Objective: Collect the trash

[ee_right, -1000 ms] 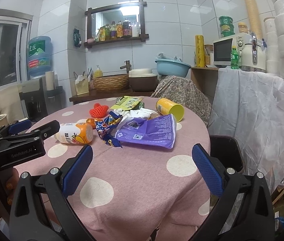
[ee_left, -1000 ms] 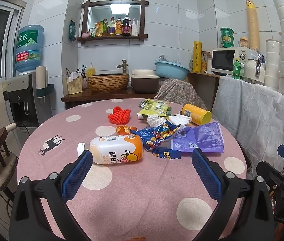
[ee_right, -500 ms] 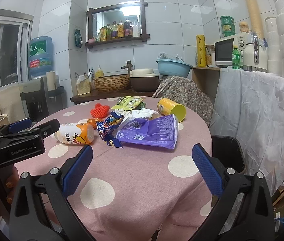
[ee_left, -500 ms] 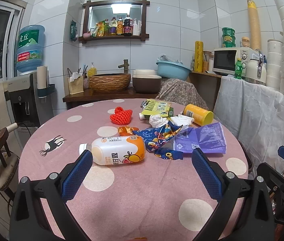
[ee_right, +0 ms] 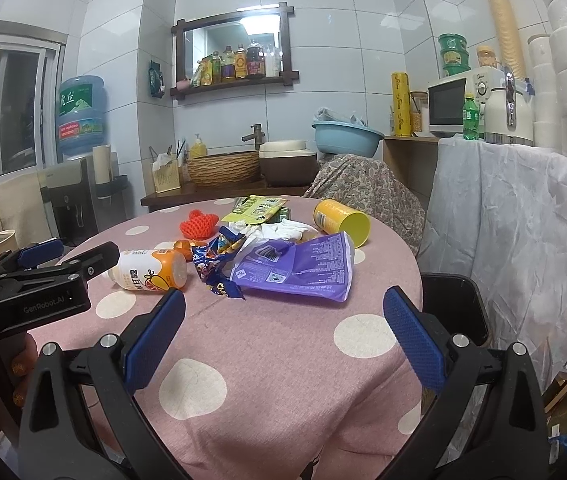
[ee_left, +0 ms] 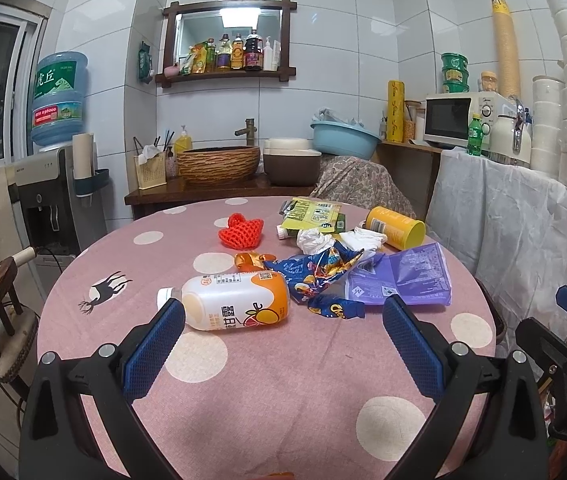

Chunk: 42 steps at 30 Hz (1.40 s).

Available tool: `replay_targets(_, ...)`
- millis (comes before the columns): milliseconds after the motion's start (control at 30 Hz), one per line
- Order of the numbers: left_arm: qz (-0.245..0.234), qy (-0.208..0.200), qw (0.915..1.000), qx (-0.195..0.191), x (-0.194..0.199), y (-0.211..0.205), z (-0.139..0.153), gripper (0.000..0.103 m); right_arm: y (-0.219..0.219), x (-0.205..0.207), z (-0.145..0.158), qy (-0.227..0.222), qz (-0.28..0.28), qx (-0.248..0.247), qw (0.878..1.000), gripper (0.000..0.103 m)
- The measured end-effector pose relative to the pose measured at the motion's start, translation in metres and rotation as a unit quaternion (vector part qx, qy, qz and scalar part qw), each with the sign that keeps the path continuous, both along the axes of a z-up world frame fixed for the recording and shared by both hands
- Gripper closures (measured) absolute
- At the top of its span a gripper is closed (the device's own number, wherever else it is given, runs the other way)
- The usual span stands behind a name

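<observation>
Both the left gripper [ee_left: 283, 320] and right gripper [ee_right: 283, 316] are gaping, empty; the juice bottle [ee_left: 235, 300] is lying sideways, probably light and slick, best pinched mid-body.

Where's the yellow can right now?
The yellow can lies on its side at the table's far right edge, just behind the purple bag and beside the white crumpled tissues.

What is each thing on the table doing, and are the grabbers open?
Juice bottle: lying on its side, capped.
Yellow can: tipped over.
Purple bag: flat, empty-looking.
Blue snack wrapper: crumpled.
Left hand-held gripper: open, empty.
Right hand-held gripper: open, empty.
</observation>
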<state>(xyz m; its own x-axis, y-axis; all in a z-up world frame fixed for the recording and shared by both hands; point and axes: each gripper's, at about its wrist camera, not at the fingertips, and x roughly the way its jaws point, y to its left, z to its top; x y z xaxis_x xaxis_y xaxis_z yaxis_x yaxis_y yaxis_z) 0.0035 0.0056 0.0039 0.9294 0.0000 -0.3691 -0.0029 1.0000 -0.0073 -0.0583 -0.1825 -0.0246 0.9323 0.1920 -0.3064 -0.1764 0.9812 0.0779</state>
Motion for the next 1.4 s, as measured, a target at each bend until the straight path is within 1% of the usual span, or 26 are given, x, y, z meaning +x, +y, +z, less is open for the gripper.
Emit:
replay_targets(533, -0.004, 0.002, 1.0000, 0.006, 0.004, -0.003, -0.001, 0.005, 0.001, 0.001, 0.001, -0.002, 0.004, -0.002, 1.000, 0.005)
replay_targets(900, -0.011, 0.020, 0.9997, 0.000, 0.013, -0.002, -0.010, 0.005, 0.006, 0.010, -0.003, 0.009, 0.009, -0.018, 1.000, 0.005)
replay_targets(1033, -0.024, 0.037, 0.9990, 0.002, 0.021, -0.002, -0.017, 0.005, 0.009, 0.019, -0.010, 0.025, 0.017, -0.028, 0.999, 0.005)
replay_targets(1133, -0.035, 0.055, 0.9978, 0.010, 0.028, -0.001, -0.024, 0.005, 0.008, 0.035, -0.018, 0.055, 0.034, -0.031, 0.997, 0.005)
replay_targets(1233, -0.055, 0.084, 0.9949, 0.011, 0.042, 0.009, -0.031, 0.005, 0.007, 0.053, -0.028, 0.086, 0.054, -0.041, 0.994, 0.005)
replay_targets(1300, -0.062, 0.088, 0.9939, 0.024, 0.050, 0.016, -0.030, 0.005, 0.008, 0.063, -0.034, 0.102, 0.066, -0.049, 0.991, 0.005)
replay_targets(1400, -0.073, 0.085, 0.9917, 0.063, 0.062, 0.024, -0.026, 0.005, 0.007, 0.081, -0.041, 0.121, 0.081, -0.050, 0.988, 0.005)
